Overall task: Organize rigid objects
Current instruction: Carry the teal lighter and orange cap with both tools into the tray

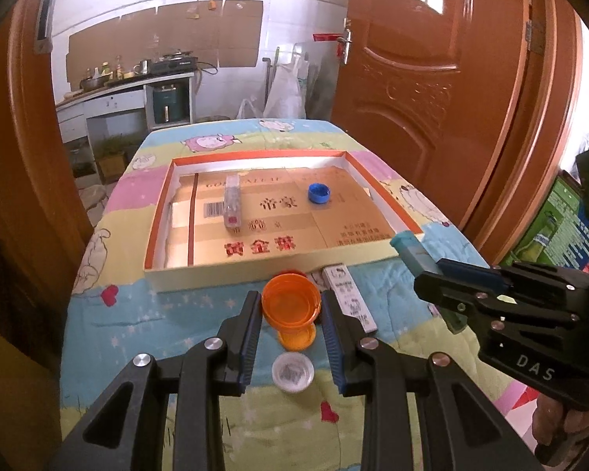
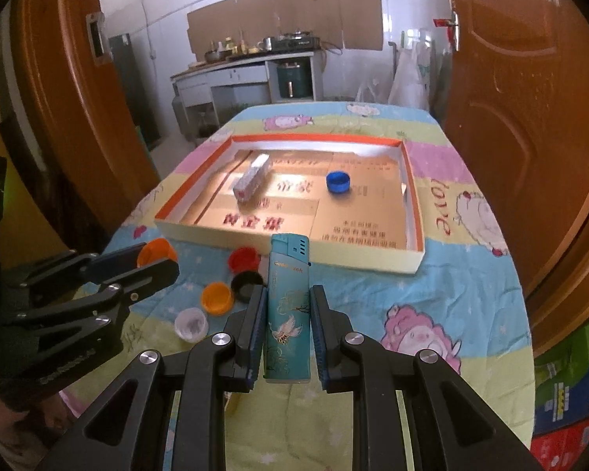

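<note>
My left gripper is shut on a large orange cap and holds it above the quilt, near the front wall of a shallow cardboard tray. It also shows in the right wrist view. My right gripper is shut on a teal lighter, upright between the fingers, in front of the tray. The lighter shows in the left view. Inside the tray lie a clear rectangular box and a blue cap.
On the quilt lie a small orange cap, a black cap, a red cap, a clear cap and a white flat box. Brown doors flank the table; a kitchen counter stands behind.
</note>
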`<state>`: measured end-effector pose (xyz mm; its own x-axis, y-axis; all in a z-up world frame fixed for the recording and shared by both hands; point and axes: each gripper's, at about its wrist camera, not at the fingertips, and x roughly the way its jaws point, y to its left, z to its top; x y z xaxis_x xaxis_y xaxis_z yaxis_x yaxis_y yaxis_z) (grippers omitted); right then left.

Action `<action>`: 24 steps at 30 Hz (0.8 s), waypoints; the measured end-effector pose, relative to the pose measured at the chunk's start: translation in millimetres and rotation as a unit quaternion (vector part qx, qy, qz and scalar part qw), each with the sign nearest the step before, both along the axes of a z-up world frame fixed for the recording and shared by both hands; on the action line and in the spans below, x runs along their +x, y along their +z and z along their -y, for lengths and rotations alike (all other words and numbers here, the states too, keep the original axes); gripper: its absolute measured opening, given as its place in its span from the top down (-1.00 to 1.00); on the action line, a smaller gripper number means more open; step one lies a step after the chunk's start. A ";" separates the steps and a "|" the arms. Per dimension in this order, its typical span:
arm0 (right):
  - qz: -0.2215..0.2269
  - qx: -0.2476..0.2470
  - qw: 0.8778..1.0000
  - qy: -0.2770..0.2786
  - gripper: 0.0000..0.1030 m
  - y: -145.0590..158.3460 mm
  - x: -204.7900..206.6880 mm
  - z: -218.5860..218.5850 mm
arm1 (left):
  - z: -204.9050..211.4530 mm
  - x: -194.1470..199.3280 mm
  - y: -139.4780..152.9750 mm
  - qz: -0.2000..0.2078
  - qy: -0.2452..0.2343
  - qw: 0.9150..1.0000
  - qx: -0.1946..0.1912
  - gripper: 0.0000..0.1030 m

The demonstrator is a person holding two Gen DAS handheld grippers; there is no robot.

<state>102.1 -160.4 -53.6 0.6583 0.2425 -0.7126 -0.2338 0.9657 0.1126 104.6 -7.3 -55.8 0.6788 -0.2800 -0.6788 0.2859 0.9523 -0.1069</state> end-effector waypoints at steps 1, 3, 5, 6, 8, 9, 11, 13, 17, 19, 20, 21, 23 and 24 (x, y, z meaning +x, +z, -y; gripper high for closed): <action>0.002 0.001 1.000 0.000 0.57 1.7 2.2 0.4 | 0.4 3.4 0.8 0.000 0.001 1.000 -0.002 0.40; 0.007 0.003 1.000 -0.001 0.57 6.3 8.2 2.5 | 2.6 11.1 3.0 -0.002 0.004 1.000 -0.006 0.40; 0.015 0.006 1.000 -0.002 0.57 11.0 14.5 4.7 | 5.4 18.6 6.0 0.000 0.005 1.000 -0.006 0.40; 0.017 0.007 1.000 -0.004 0.57 12.9 17.6 5.8 | 6.3 21.4 7.4 0.000 0.006 1.000 -0.006 0.40; 0.023 0.013 1.000 -0.006 0.57 17.2 24.4 8.0 | 8.4 29.1 11.6 0.002 0.006 1.000 -0.007 0.40; 0.027 0.014 1.000 -0.007 0.57 19.5 28.0 8.8 | 8.9 32.0 13.0 0.004 0.007 1.000 -0.006 0.40; 0.032 0.016 0.999 -0.009 0.57 22.2 33.2 10.0 | 9.8 37.9 15.9 0.006 0.008 1.000 -0.006 0.40; 0.036 0.020 0.999 -0.010 0.57 25.2 39.5 10.8 | 10.4 44.6 18.3 0.005 0.010 1.000 -0.009 0.40; 0.043 0.023 0.999 -0.008 0.57 29.7 49.5 11.6 | 11.2 57.4 22.0 0.006 0.013 1.000 -0.011 0.40; 0.045 0.025 0.999 -0.009 0.57 31.1 54.0 12.6 | 11.6 63.5 23.1 0.005 0.013 1.000 -0.012 0.40; 0.046 0.026 0.999 -0.009 0.57 31.5 56.2 13.4 | 11.6 64.8 23.3 0.005 0.013 1.000 -0.012 0.40; 0.046 0.028 0.999 -0.010 0.57 31.6 58.5 14.2 | 11.9 67.4 23.3 0.005 0.014 1.000 -0.011 0.40; 0.045 0.031 0.998 -0.011 0.57 31.2 63.0 15.6 | 12.3 73.3 22.8 0.001 0.015 1.000 -0.013 0.40; 0.044 0.032 0.998 -0.011 0.57 30.5 65.8 16.4 | 12.9 75.6 22.6 0.000 0.015 1.000 -0.015 0.40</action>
<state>167.9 -176.8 -23.2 0.7235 0.2707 -0.6351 -0.2244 0.9622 0.1544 180.2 -20.3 -33.2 0.6878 -0.2789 -0.6702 0.2569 0.9570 -0.1346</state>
